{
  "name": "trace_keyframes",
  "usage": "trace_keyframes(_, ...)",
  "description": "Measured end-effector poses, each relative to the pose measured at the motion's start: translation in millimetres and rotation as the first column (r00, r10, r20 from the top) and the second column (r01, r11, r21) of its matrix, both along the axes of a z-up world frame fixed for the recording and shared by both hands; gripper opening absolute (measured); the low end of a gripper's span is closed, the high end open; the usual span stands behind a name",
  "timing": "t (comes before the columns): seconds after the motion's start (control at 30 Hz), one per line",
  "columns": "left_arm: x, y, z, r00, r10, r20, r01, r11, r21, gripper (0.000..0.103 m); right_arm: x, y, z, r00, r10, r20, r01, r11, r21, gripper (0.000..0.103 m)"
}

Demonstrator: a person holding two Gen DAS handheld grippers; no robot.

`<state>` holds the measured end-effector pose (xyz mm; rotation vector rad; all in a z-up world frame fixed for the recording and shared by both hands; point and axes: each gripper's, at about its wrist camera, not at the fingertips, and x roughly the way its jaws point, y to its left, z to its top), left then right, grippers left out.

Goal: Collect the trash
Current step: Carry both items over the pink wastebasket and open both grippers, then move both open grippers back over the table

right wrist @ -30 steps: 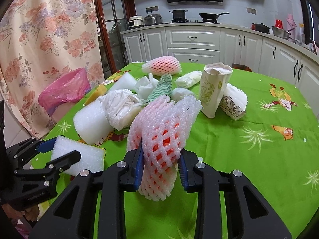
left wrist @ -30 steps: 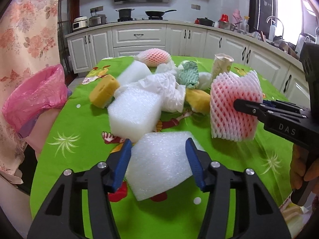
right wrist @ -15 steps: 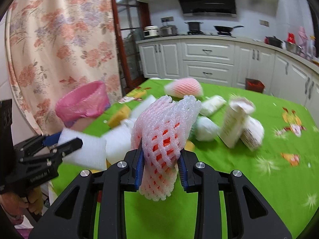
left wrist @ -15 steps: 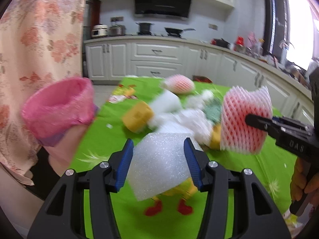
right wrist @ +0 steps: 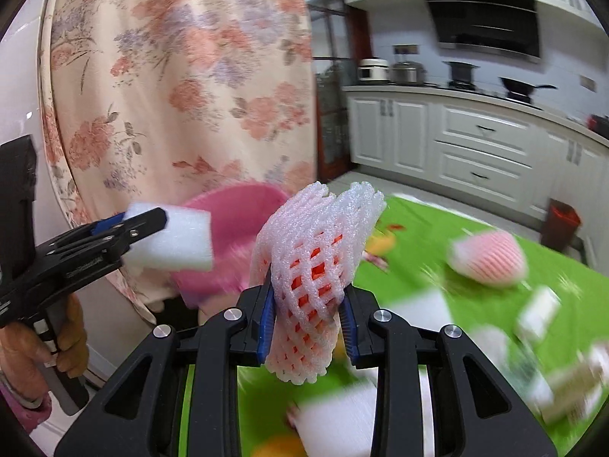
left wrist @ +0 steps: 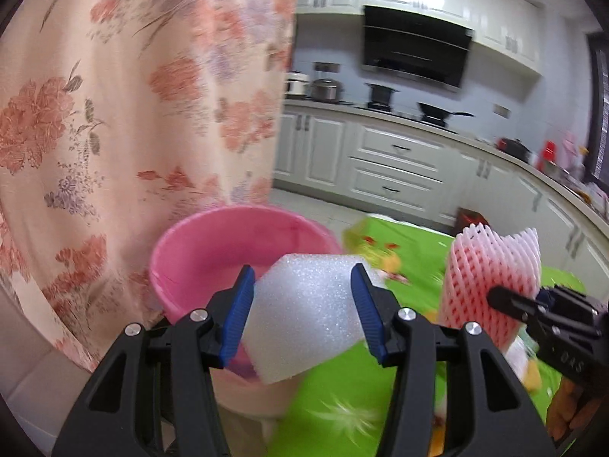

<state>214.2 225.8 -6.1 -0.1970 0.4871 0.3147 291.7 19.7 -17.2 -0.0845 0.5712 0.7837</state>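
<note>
Item: white foam block (left wrist: 304,312), clamped in our left gripper (left wrist: 302,312), poised at the pink bin's (left wrist: 198,251) rim beside the table's (left wrist: 411,240) edge. Item: pink foam net (right wrist: 316,282), pinched in our right gripper (right wrist: 307,323). Risk: light foam may bounce off the rim if we release early.

Foam block (left wrist: 304,312): white, coarse-celled, held up between blue pads, at the bin's rim.
Net sleeve (right wrist: 316,285): pink-white foam mesh, folded, upright, pinched low down.
Bin (left wrist: 213,251): pink-lined, open, beside the green table (left wrist: 411,243).
Other scraps: blurred on the table.
</note>
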Motion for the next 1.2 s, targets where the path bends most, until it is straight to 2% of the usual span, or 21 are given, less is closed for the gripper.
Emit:
trace_keyframes(0.1,18.4,35.9,-1.4,0.999,0.049,-0.007,-0.049,0.999,-0.022,0.051,23.6,44.4,5.8,0.999,0.046,-0.009,-0.046,0.999,0.000,0.030)
trace_keyframes(0.23,47.0,88.3,-15.2,0.991,0.126,-0.045,-0.129,0.988,-0.089,0.052,47.1,98.0,4.9,0.995,0.097,-0.019,-0.098,0.995,-0.033,0.030)
trace_keyframes(0.37,59.2,113.9,-23.8,0.984,0.168,-0.054,-0.173,0.977,-0.123,0.054,64.7,135.2,-9.7,0.991,0.127,-0.051,-0.130,0.989,-0.068,0.033)
trace_keyframes(0.47,64.7,120.5,-25.1,0.985,0.165,-0.054,-0.170,0.977,-0.128,0.060,71.8,150.4,-20.8,0.990,0.131,-0.061,-0.135,0.987,-0.082,0.050)
trace_keyframes(0.5,65.9,122.8,-24.6,0.984,0.171,-0.055,-0.176,0.977,-0.123,0.069,73.3,153.1,-22.9,0.989,0.134,-0.061,-0.139,0.987,-0.079,0.056)
trace_keyframes(0.57,63.9,125.9,-20.8,0.982,0.186,-0.041,-0.189,0.974,-0.123,0.075,74.3,153.3,-24.9,0.988,0.139,-0.072,-0.144,0.987,-0.073,0.063)
trace_keyframes(0.67,56.6,128.0,-14.4,0.979,0.204,-0.021,-0.205,0.971,-0.124,0.077,72.0,148.6,-22.2,0.989,0.140,-0.056,-0.143,0.988,-0.064,0.063)
trace_keyframes(0.83,40.0,124.2,-7.8,0.970,0.243,0.002,-0.241,0.963,-0.121,0.087,60.1,123.8,-13.2,0.992,0.124,-0.037,-0.125,0.992,-0.030,0.063)
trace_keyframes(1.0,12.1,91.6,-0.6,0.964,0.263,0.030,-0.258,0.960,-0.107,0.097,37.4,86.4,-5.3,0.996,0.083,-0.030,-0.083,0.997,-0.007,0.063)
trace_keyframes(1.2,-13.1,27.2,-5.3,0.982,0.185,0.045,-0.183,0.981,-0.059,0.098,6.0,21.3,-5.3,1.000,-0.002,0.002,0.002,1.000,-0.028,0.063)
